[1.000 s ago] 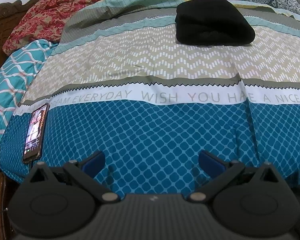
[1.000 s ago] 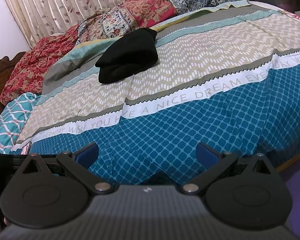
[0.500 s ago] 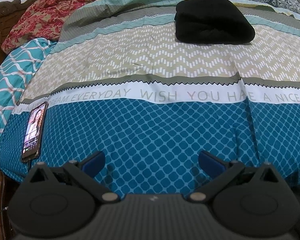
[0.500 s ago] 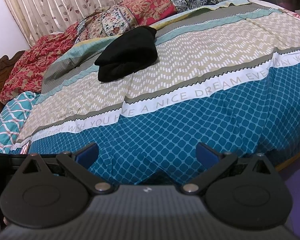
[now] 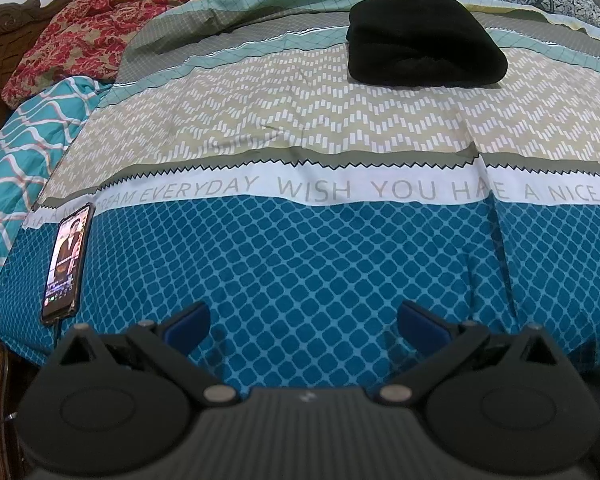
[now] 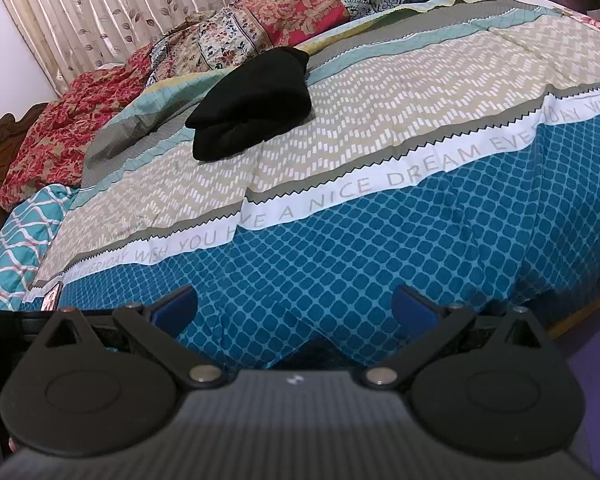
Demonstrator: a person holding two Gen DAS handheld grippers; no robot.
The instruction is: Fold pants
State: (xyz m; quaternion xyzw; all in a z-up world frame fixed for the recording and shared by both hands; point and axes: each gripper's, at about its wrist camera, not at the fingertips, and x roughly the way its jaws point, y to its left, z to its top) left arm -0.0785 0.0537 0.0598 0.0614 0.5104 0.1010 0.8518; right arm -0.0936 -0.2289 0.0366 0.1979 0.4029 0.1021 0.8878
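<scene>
Both hand-held grippers hung at the bed's near edge — my left hand-held gripper [image 5: 304, 318] and right hand-held gripper [image 6: 295, 302] each spread wide, holding nothing. The black, soft-fabric pants [image 5: 424, 40], bundled in a compact folded stack, lay well apart from both, far up on the beige chevron band of the patterned bedspread [image 5: 300, 264]. I judged the folding done or not restarted — any next move called for a long forward reach.
</scene>
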